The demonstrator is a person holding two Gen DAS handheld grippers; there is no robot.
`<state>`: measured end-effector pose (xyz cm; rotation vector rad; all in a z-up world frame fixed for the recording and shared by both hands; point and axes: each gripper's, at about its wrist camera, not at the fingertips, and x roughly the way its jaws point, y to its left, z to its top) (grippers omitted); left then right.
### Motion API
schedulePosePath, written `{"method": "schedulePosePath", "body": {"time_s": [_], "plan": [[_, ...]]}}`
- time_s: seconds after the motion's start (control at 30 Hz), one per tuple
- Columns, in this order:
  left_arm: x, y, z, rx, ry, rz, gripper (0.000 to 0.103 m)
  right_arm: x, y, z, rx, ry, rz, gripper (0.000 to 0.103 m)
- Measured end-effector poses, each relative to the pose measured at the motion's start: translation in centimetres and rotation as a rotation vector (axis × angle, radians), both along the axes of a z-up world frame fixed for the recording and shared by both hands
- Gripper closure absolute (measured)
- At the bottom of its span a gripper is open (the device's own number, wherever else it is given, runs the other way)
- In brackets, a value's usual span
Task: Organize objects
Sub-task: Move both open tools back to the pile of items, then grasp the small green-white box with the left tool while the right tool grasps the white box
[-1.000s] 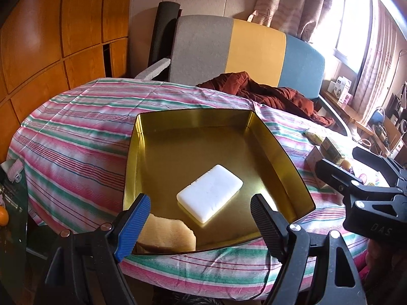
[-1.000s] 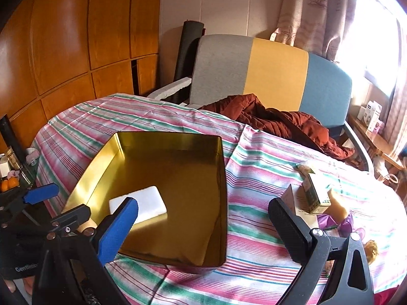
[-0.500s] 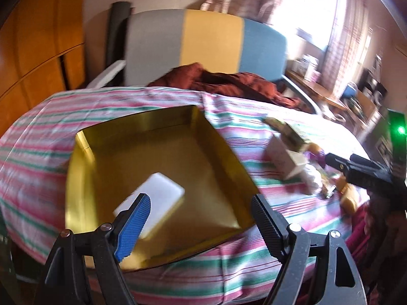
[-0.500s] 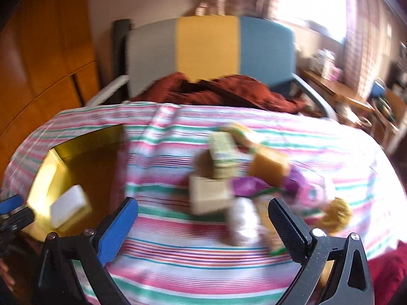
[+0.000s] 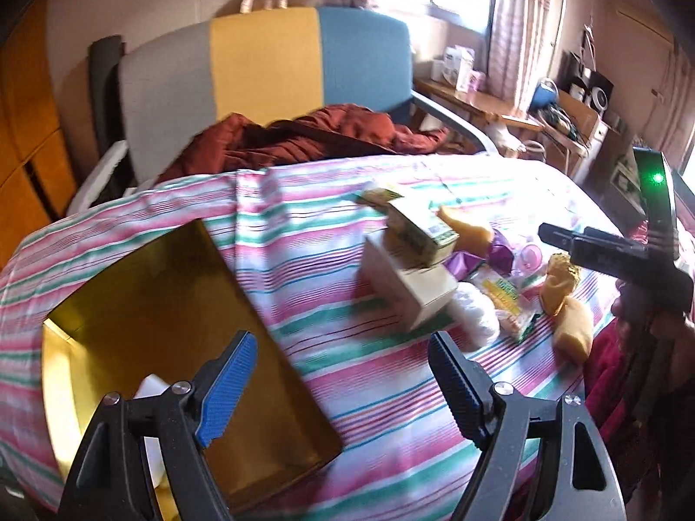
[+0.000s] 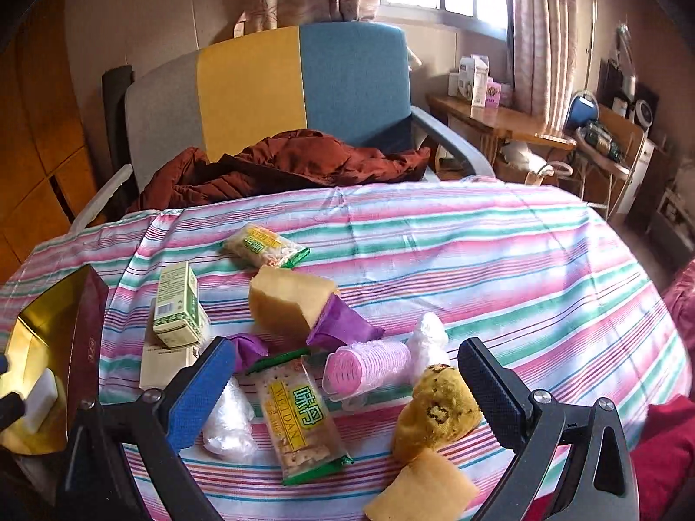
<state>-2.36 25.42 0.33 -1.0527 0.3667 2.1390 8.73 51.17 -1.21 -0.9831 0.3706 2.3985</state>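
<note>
Clutter packed tight beside gold tin (image 6: 52, 325): cracker packet (image 6: 299, 417), pink roller (image 6: 369, 367), yellow sponge (image 6: 436, 410) touching. Right gripper (image 6: 347, 395) spread wide, empty, above pile; left gripper (image 5: 343, 377) likewise near tin. Risk: wide jaws snag two items, roller rolls off.

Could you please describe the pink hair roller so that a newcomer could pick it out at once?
Start at the striped tablecloth and find the heap of snacks near its front edge. The pink hair roller lies on its side there, right of the cracker packet. It is the only ribbed pink tube with an open end.
</note>
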Motion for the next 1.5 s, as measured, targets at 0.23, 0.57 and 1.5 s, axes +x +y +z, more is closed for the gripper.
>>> {"method": "schedulePosePath", "body": {"time_s": [0.23,0.57,1.5], "plan": [[-1.1,5.2,0.3,0.015,-0.042,-0.042,0.022,0.8,2.0,-0.8,-0.102,0.036,-0.074,0.000],[-5.9,13.0,-1.6,-0.030,-0.221,0.014,0.039,1.7,3.4,-0.9,-0.200,0.071,-0.111,0.000],[-4.1,-1.1,-1.3,0.097,-0.121,0.076,0.073,-5.6,-6.0,-1.6,-0.088,-0.068,0.299,0.007]]}}
